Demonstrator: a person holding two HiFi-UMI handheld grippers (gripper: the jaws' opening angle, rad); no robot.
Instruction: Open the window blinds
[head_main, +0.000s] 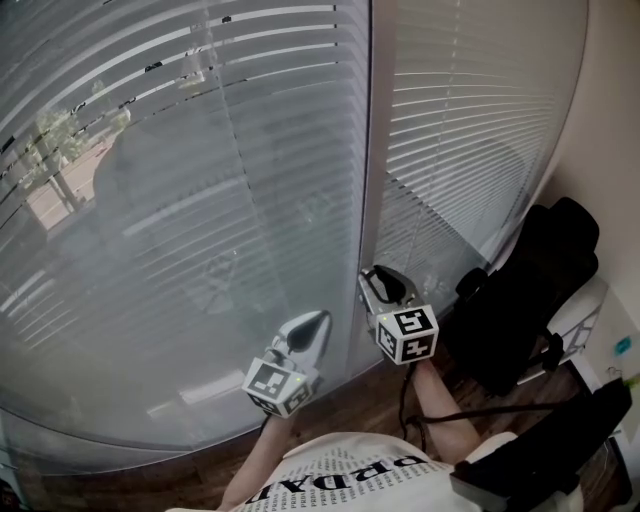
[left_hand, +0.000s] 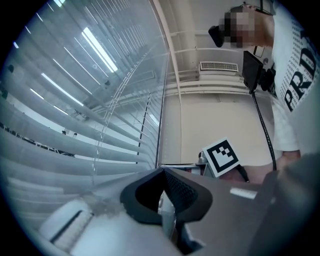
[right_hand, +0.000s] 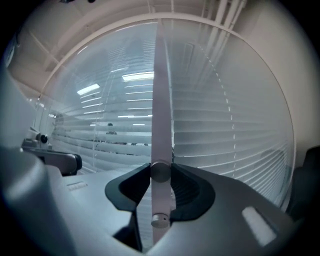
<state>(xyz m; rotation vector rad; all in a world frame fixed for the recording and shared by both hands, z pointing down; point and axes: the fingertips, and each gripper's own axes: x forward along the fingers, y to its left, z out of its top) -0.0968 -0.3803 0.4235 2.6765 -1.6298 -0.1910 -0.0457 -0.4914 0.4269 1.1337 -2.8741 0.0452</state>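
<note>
Grey slatted window blinds (head_main: 200, 200) fill the head view, with a second panel (head_main: 470, 120) beyond a pale upright frame post (head_main: 362, 150). The slats lie nearly closed. My right gripper (head_main: 372, 275) is at the foot of that post. In the right gripper view, a pale upright blind wand (right_hand: 160, 110) runs down between the jaws of the right gripper (right_hand: 161, 175), which are shut on it near its capped lower end. My left gripper (head_main: 318, 320) is held close to the left panel. Its jaws (left_hand: 164, 175) meet with nothing clearly held.
A black office chair (head_main: 530, 290) stands at the right against the wall. A dark cable (head_main: 470, 412) runs across the wooden floor (head_main: 360, 410) below the right hand. The marker cube of the right gripper (left_hand: 220, 156) shows in the left gripper view.
</note>
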